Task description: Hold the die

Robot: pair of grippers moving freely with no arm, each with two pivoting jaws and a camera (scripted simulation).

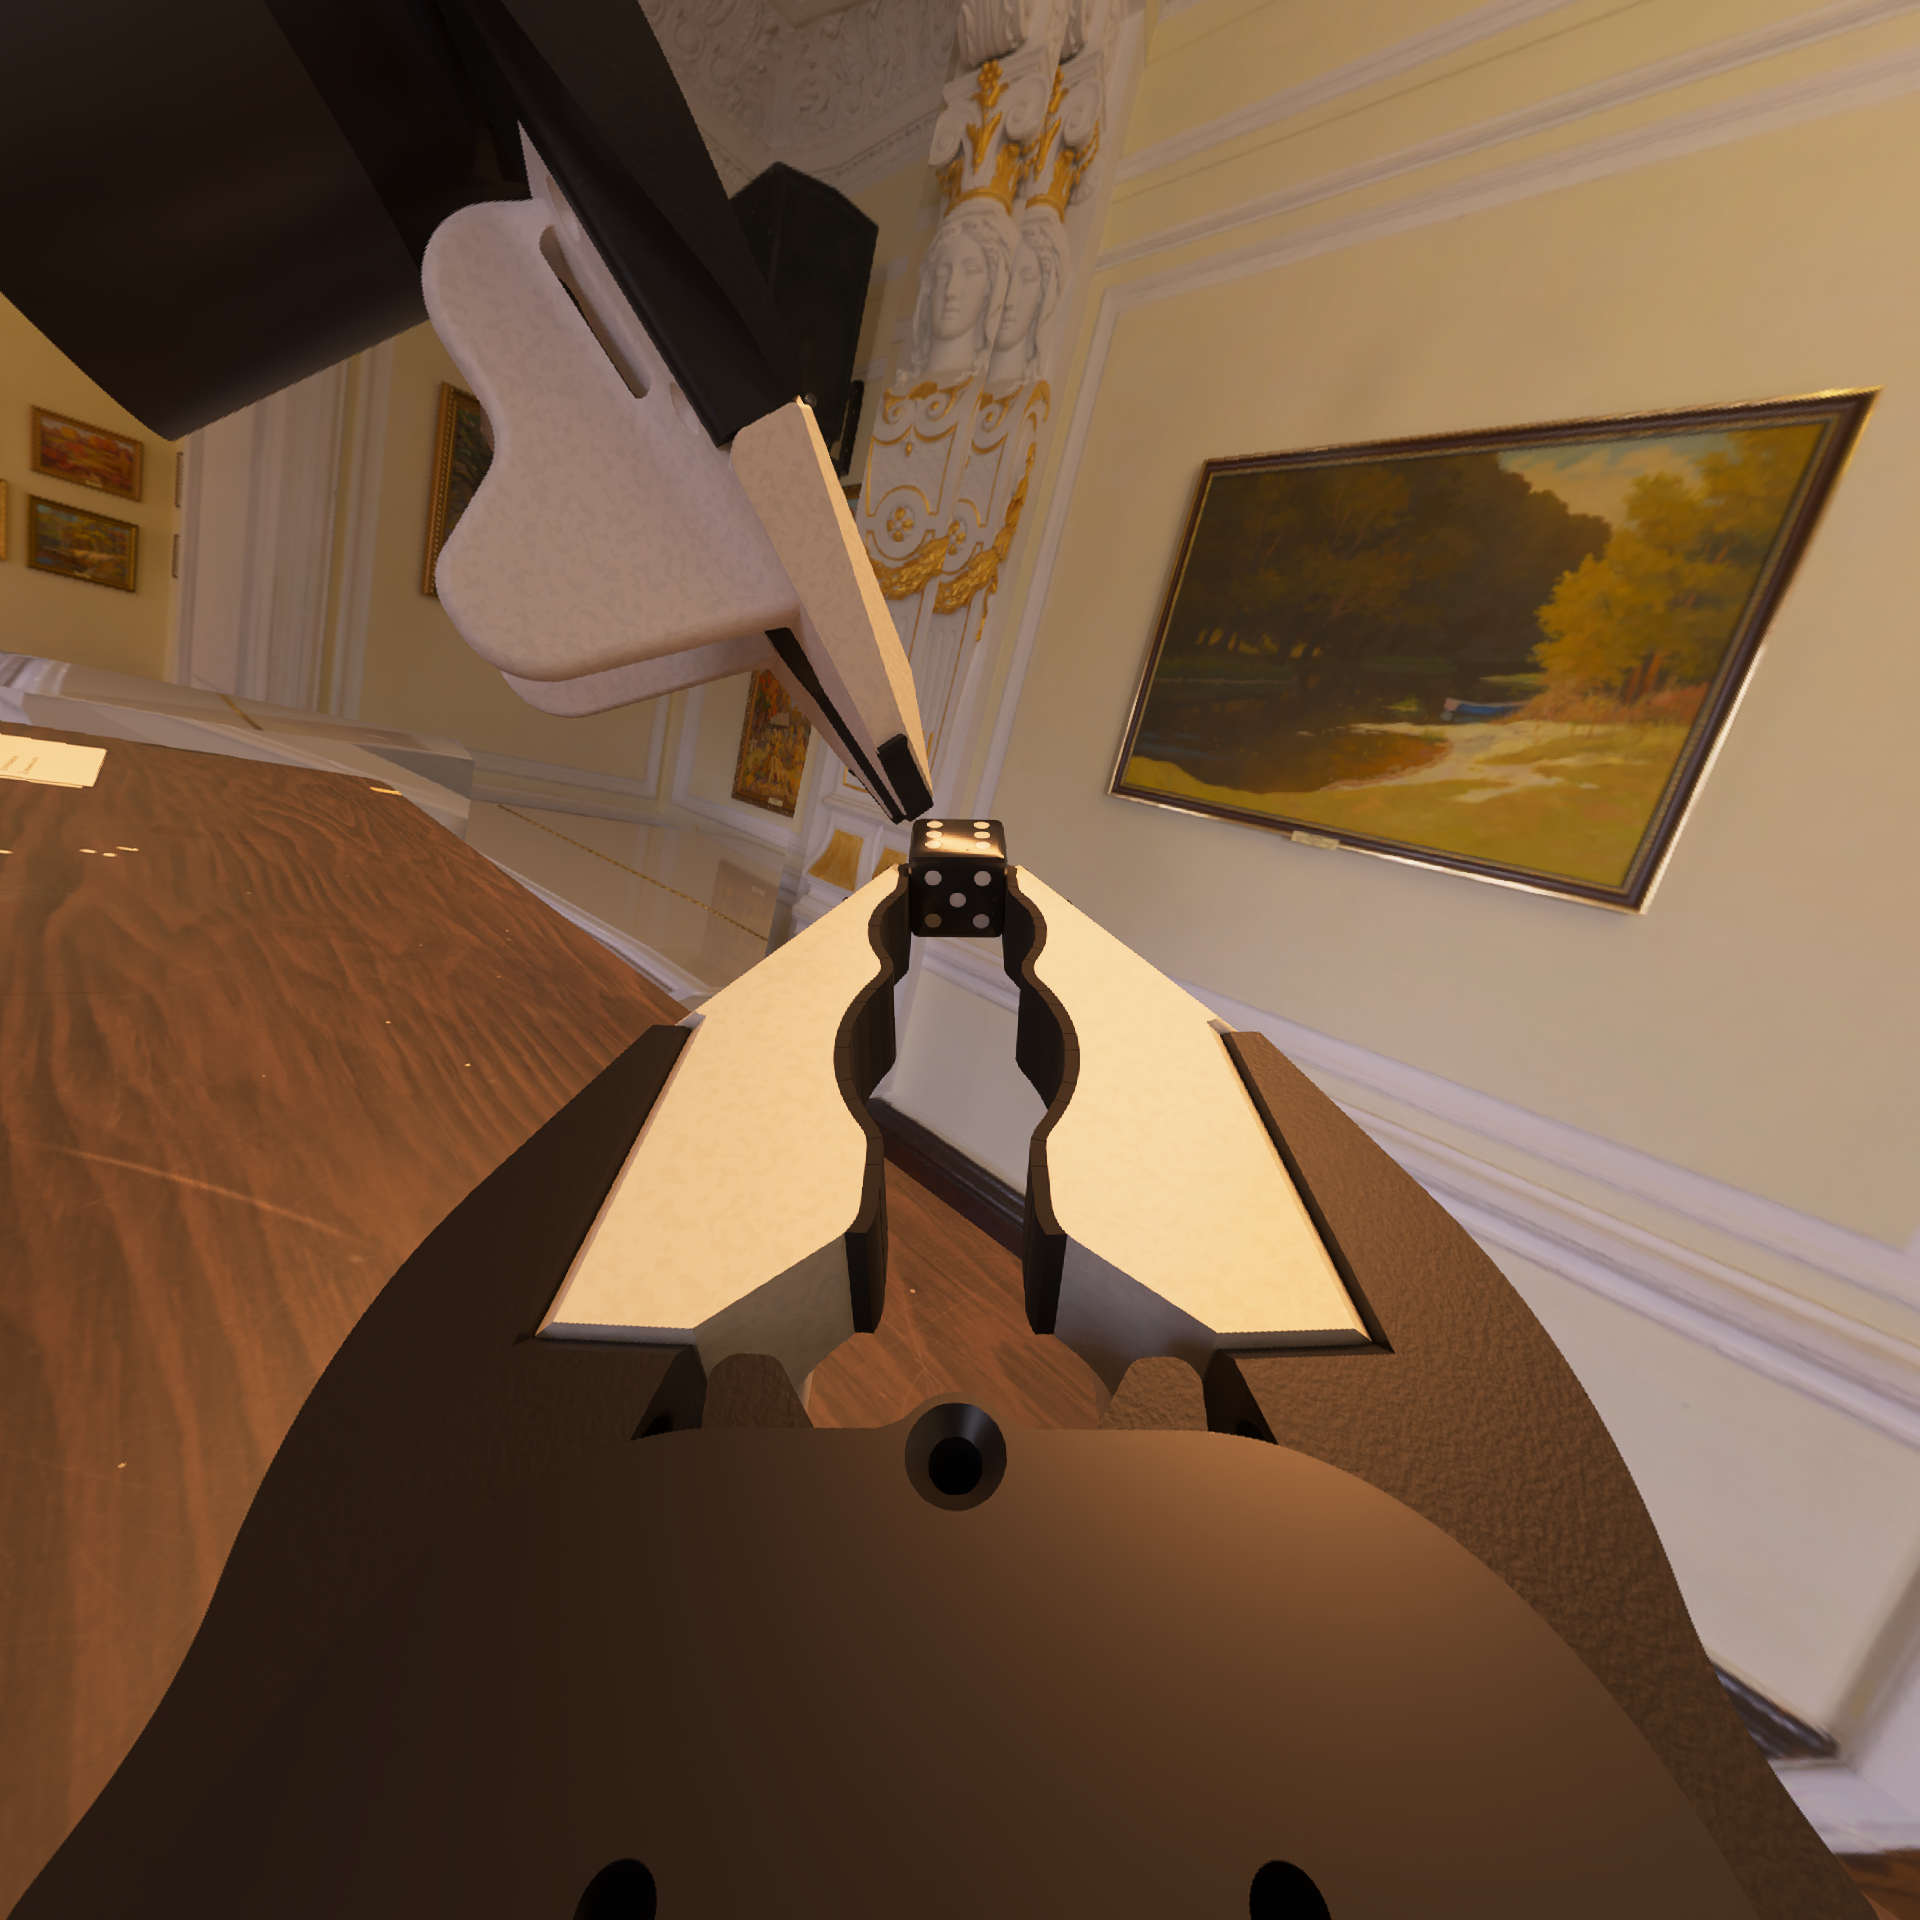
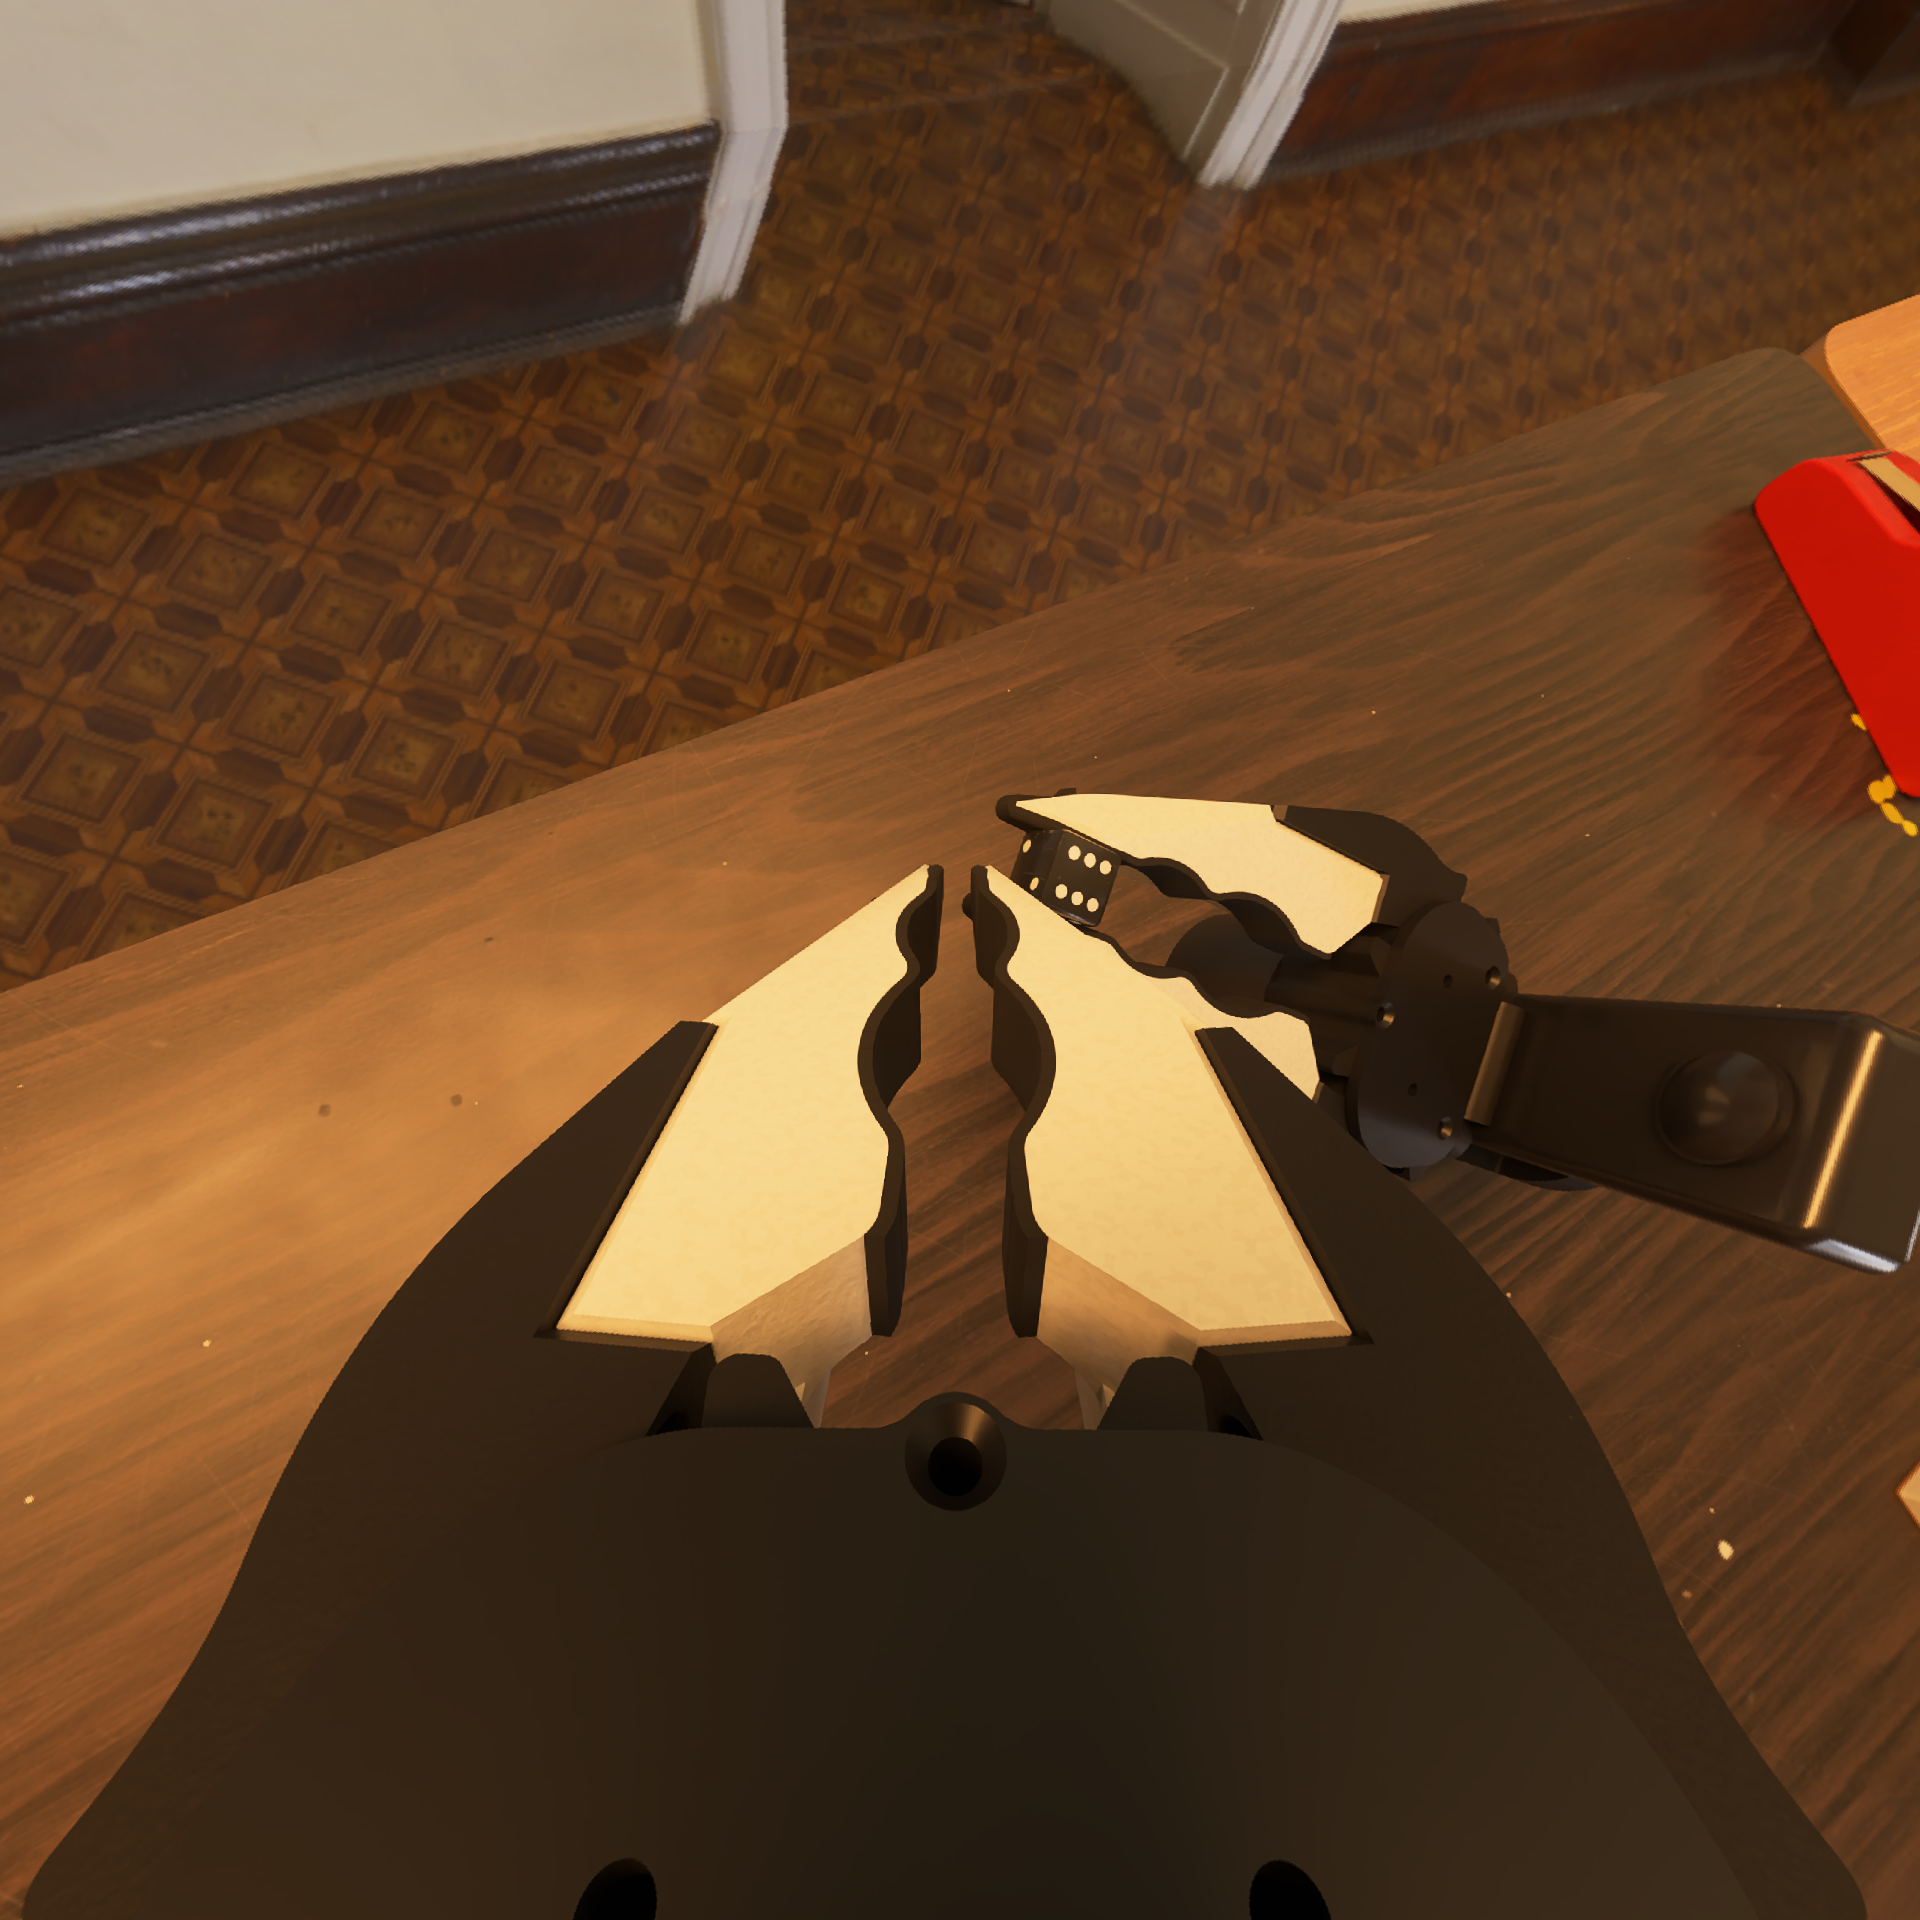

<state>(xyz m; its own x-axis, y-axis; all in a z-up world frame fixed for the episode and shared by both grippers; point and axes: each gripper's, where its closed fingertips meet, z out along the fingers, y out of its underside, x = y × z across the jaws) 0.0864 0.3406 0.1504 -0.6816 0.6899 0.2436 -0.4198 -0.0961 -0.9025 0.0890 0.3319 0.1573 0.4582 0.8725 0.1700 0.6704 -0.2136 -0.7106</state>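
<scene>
A black die with white pips point(image 1: 957, 902) is pinched between the fingertips of my left gripper point(image 1: 957, 883), held in the air above the wooden table point(image 1: 260, 1039). My right gripper point(image 1: 902, 792) comes in from the upper left, shut and empty, with its tip just above the die. In the right wrist view my right gripper point(image 2: 956, 883) has only a thin slit between its fingers and nothing in it. The die point(image 2: 1070, 881) is just to its right, in the left gripper point(image 2: 1039, 868), whose lower finger is partly hidden behind my right finger.
A red box-like object point(image 2: 1860, 582) lies at the table's right, with small yellow bits point(image 2: 1886, 800) beside it. The table edge point(image 2: 520, 810) runs diagonally ahead, and patterned floor lies beyond. A white sheet point(image 1: 47, 764) lies on the far left of the table.
</scene>
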